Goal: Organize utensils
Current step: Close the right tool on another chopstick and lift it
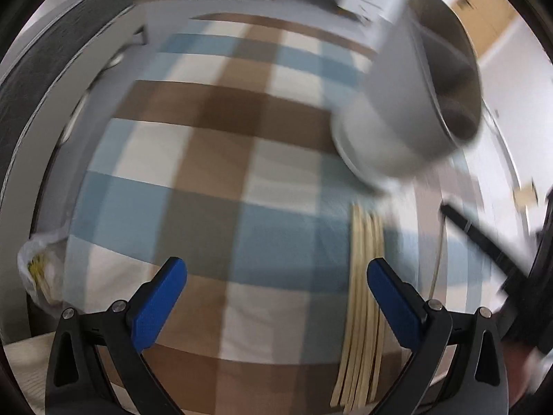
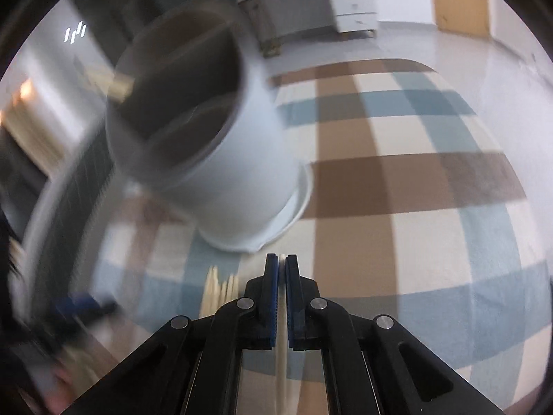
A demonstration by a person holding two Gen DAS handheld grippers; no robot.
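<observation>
- My right gripper [image 2: 281, 263] has its jaws together on one pale chopstick [image 2: 282, 346]; I see the stick as a thin light strip running back between the blue pads.
- My left gripper [image 1: 276, 276] stands wide apart with nothing between its pads, hanging over the checked cloth [image 1: 207, 173] that covers the desk.
- The rest of the chopsticks [image 1: 363, 294] lie in a loose bundle on the cloth, just inside the left gripper's right pad in the left wrist view, and just left of my right gripper in the right wrist view.
- The holder [image 2: 207, 138], a white cylinder with a divider across its dark inside, stands on its saucer on the cloth just beyond the bundle. Both views are smeared by motion, so I cannot tell whether anything is already in it.
- A plastic bag [image 1: 41, 269] with something yellowish inside sits at the far left edge of the desk.
- I judge this to be the carrying step: one stick is picked and should go into the holder.
- Next I need to raise the stick above the rim, tip it nearer upright, and aim it into one side of the divider before parting the jaws.
- The grip is on a thin round stick, so it may swivel between the pads; I would move slowly.
</observation>
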